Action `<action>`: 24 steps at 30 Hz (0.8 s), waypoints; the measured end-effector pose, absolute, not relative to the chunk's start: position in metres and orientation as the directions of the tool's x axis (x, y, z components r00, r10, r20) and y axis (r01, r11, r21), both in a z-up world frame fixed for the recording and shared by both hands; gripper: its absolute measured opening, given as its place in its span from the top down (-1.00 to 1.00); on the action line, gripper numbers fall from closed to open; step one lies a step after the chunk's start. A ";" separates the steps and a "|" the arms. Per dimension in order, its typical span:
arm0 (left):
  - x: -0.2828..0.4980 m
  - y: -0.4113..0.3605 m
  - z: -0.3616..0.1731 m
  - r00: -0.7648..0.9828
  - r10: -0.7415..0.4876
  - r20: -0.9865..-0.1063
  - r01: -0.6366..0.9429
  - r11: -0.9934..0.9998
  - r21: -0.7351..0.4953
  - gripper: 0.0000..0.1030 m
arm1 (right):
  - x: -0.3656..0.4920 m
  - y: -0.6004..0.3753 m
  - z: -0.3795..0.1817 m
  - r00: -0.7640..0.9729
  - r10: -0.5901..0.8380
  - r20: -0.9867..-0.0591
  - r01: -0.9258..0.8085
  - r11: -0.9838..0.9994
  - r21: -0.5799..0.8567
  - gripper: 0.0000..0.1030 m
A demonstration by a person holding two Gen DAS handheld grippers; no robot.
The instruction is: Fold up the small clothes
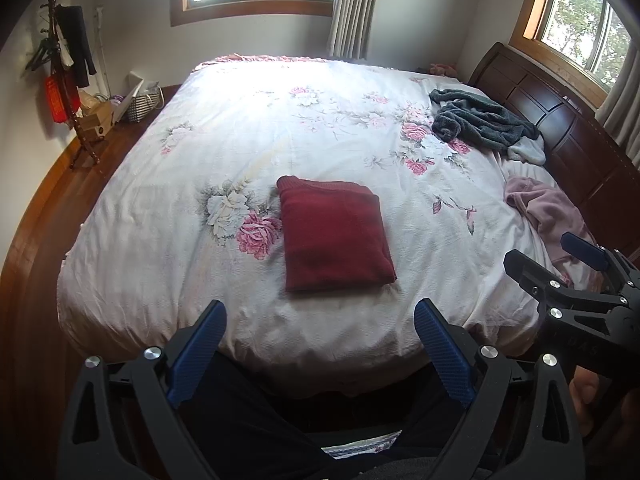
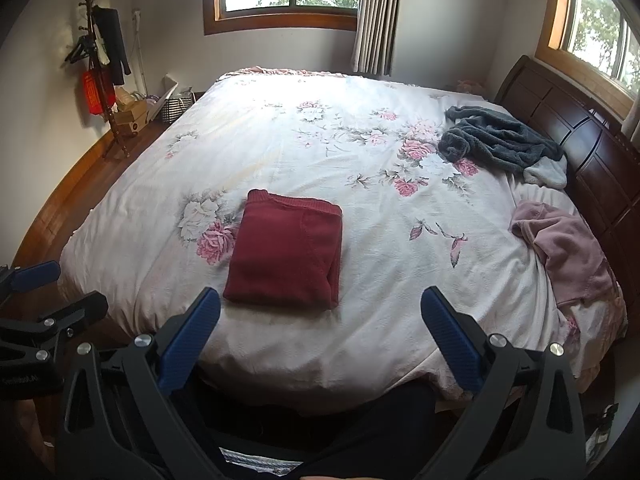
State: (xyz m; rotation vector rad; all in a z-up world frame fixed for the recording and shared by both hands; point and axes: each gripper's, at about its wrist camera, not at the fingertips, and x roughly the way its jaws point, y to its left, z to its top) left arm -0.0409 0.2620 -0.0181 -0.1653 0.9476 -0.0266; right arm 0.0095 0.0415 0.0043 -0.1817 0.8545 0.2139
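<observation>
A dark red garment (image 1: 336,236) (image 2: 286,254) lies folded into a neat rectangle on the floral bedspread (image 1: 260,128) (image 2: 280,140), near the bed's front edge. My left gripper (image 1: 320,310) hovers open just short of that edge, nothing between its blue pads. My right gripper (image 2: 320,298) is open too and empty, held at about the same distance from the fold. Each gripper shows in the other's view: the right gripper (image 1: 556,256) at the right, the left gripper (image 2: 56,284) at the left. A crumpled pink garment (image 1: 548,212) (image 2: 568,248) lies at the bed's right side.
A dark grey fleece garment (image 1: 480,120) (image 2: 500,142) with a pale piece beside it lies near the dark wooden headboard (image 1: 560,120) (image 2: 580,136). A coat stand (image 1: 64,64) (image 2: 100,64) and boxes stand at the far left wall. A person's dark-trousered legs (image 1: 248,420) are below the grippers.
</observation>
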 end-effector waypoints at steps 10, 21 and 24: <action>-0.039 0.264 -0.018 0.588 -0.098 -0.803 -0.041 0.988 -0.151 -0.85 | 0.010 0.042 0.005 0.639 0.115 -0.760 -0.263 0.962 -0.076 -0.94; -0.033 0.263 -0.012 0.591 -0.099 -0.800 -0.026 0.990 -0.142 -0.85 | 0.018 0.041 0.013 0.646 0.119 -0.754 -0.269 0.960 -0.080 -0.94; -0.030 0.264 -0.010 0.591 -0.099 -0.800 -0.022 0.990 -0.139 -0.85 | 0.019 0.040 0.015 0.648 0.118 -0.752 -0.268 0.960 -0.081 -0.94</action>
